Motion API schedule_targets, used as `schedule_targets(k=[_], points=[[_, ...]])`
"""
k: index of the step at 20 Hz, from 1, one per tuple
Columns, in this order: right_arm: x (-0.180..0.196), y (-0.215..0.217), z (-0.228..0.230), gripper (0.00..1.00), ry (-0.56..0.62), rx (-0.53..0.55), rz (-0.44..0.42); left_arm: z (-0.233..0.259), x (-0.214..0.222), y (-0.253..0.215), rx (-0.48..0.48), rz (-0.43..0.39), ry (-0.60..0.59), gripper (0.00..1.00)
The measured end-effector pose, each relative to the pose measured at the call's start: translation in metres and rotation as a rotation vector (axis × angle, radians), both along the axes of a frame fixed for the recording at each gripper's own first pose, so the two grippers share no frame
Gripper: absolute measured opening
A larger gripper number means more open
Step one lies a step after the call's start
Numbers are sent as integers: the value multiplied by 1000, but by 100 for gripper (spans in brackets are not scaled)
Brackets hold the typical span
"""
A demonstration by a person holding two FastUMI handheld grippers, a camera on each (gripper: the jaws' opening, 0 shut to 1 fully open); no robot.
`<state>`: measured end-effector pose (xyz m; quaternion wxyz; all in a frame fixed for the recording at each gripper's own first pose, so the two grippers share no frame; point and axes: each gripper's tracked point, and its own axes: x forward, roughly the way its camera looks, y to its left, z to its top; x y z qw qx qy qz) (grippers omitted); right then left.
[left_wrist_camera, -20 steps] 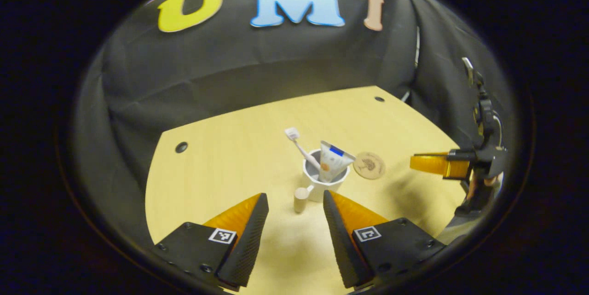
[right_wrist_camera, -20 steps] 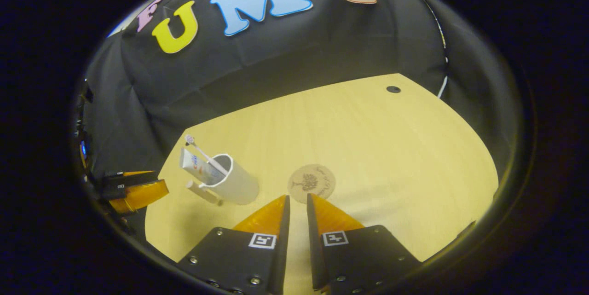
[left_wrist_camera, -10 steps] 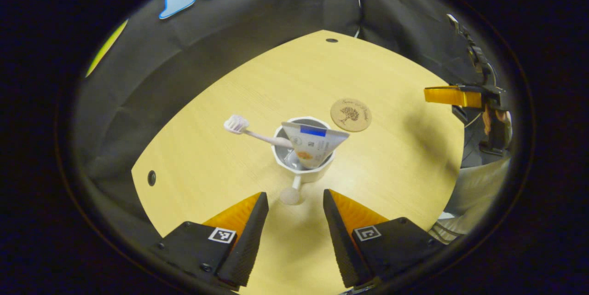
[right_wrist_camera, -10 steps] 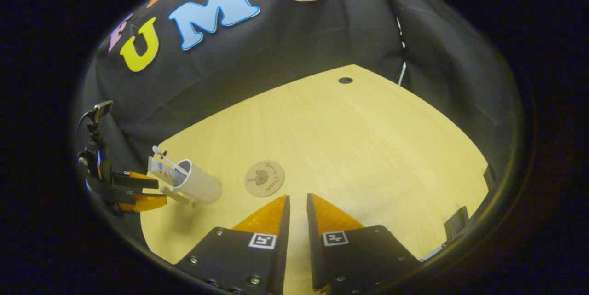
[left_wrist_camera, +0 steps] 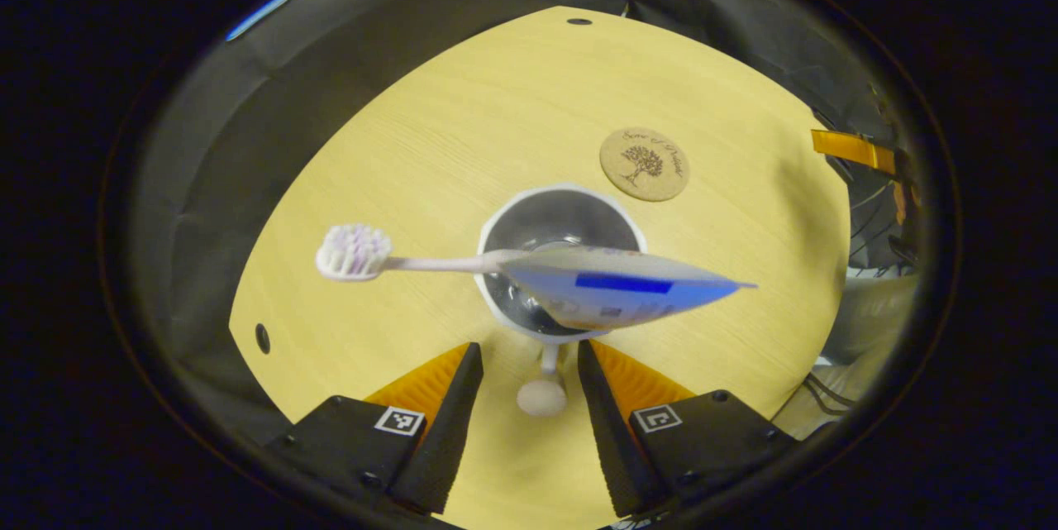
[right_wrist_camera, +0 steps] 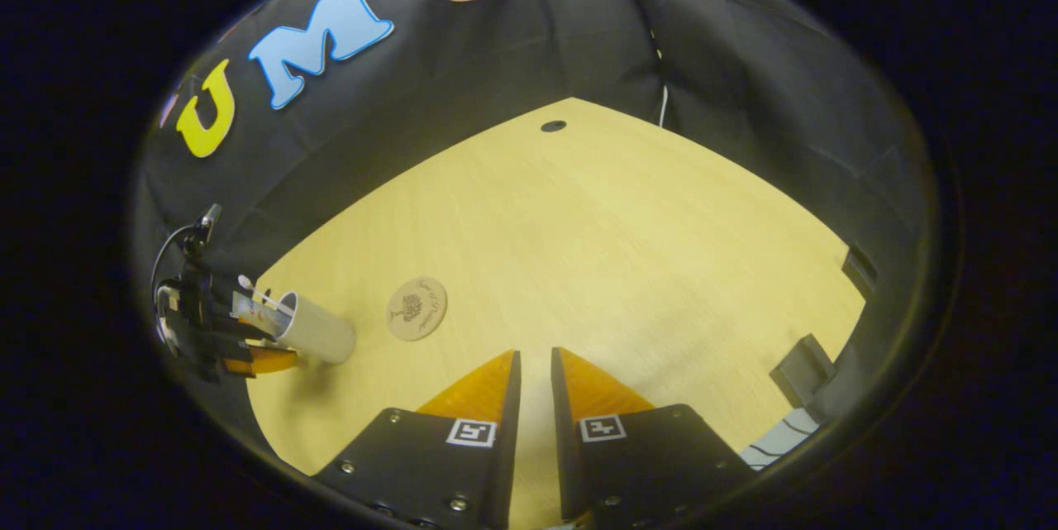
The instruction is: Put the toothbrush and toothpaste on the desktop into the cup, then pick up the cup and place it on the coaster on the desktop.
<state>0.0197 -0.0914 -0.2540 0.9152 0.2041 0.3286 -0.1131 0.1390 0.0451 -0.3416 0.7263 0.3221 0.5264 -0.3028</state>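
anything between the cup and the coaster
Nothing visible. Bare desktop lies between the cup and the coaster. The left gripper is open around the cup's handle.

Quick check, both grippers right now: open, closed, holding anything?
Left gripper: open, fingers either side of the cup handle, not pressing it.
Right gripper: nearly closed, holding nothing.

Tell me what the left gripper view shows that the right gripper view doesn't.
Left gripper view: a look down into the cup, with its handle between the open left tongs. Right gripper view: the cup's outer side wall and a dark block at the desk edge. Both: toothbrush and toothpaste in the cup, beside the coaster.
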Motion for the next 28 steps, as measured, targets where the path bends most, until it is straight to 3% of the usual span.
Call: schedule_targets(k=[2,6,9,20,28], points=[[-2,-5,-3,22,11,5,-11,-6,-1,-4,1,-6,26,77],[-12,-8,-9,22,29,9,-9,-12,-4,-14,-23,7,46,66],[-21,-8,-14,22,45,8,6,-16,-5,-20,-52,55,35,36],[-42,-27,-12,22,35,32,-38,-7,-3,-31,-106,95,-3,32],[-46,-27,-9,22,29,38,-37,4,7,-91,-139,53,-34,32]])
